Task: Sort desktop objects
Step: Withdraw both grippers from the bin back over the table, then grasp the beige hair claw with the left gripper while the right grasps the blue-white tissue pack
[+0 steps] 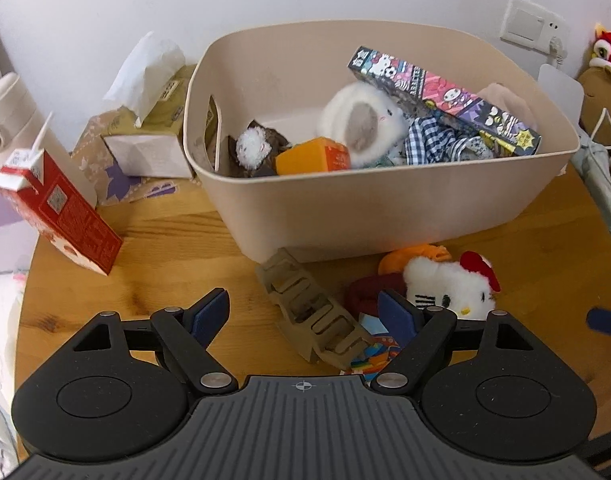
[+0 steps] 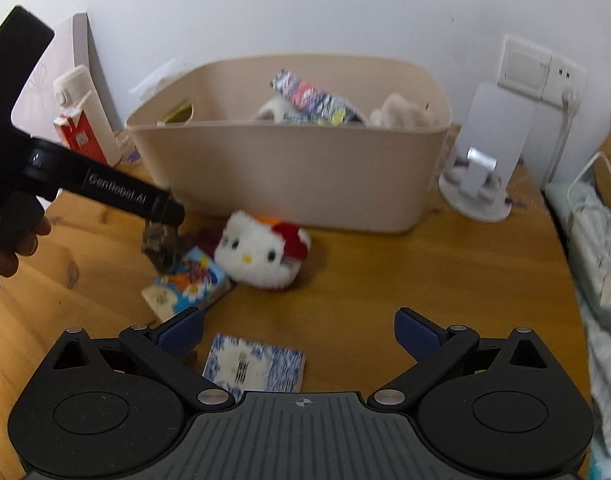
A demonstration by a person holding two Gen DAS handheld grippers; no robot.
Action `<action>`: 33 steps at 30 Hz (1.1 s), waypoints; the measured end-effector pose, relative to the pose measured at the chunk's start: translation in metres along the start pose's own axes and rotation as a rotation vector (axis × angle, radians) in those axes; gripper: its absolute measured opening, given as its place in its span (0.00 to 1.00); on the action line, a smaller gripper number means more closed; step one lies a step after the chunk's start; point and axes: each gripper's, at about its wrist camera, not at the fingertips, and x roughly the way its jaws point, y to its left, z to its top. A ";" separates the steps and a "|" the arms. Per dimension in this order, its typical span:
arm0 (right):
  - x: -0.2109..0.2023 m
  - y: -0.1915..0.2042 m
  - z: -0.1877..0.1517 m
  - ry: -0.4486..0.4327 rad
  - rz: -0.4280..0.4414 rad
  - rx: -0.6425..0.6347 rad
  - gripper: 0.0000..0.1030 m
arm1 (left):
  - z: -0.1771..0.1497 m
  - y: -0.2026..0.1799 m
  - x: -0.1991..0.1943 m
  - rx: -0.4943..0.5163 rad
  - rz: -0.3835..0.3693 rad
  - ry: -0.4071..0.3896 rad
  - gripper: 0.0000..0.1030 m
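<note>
**Two loose items left in front of the bin**

My left gripper [image 1: 305, 316] hangs with its jaws spread, gripping nothing, over the tan hair claw [image 1: 311, 320] lying on the wooden table [image 1: 165, 248] just in front of the beige bin [image 1: 345, 208]. I judge the claw light, stiff and a little slippery; I would take it across its narrow body, near the middle. My right gripper [image 2: 299, 332] is also spread wide and empty above the blue patterned packet [image 2: 255, 366]. Flat and thin, it probably needs pinching by its edges. The plush cat [image 2: 261, 254] lies near the bin.

Wooden table [image 2: 385, 272], beige bin [image 1: 345, 208], cat plush [image 2: 261, 256], red carton [image 1: 65, 216]
</note>
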 end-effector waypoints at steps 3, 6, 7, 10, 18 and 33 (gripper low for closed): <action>0.008 -0.003 -0.004 0.036 0.018 0.056 1.00 | -0.002 -0.001 0.006 -0.011 0.022 0.014 0.80; 0.016 -0.003 -0.008 0.065 0.007 0.083 1.00 | -0.004 -0.002 0.012 -0.020 0.030 0.028 0.80; 0.018 -0.003 -0.009 0.070 0.007 0.084 1.00 | -0.006 -0.002 0.013 -0.023 0.028 0.030 0.80; 0.022 0.000 -0.010 0.082 0.016 0.073 1.00 | -0.008 -0.002 0.020 -0.029 0.025 0.045 0.80; 0.032 0.010 -0.013 0.122 0.017 0.018 1.00 | -0.011 0.005 0.033 -0.106 -0.006 0.084 0.80; 0.041 0.013 -0.013 0.157 0.038 -0.011 0.88 | -0.009 0.012 0.038 -0.132 -0.098 0.088 0.54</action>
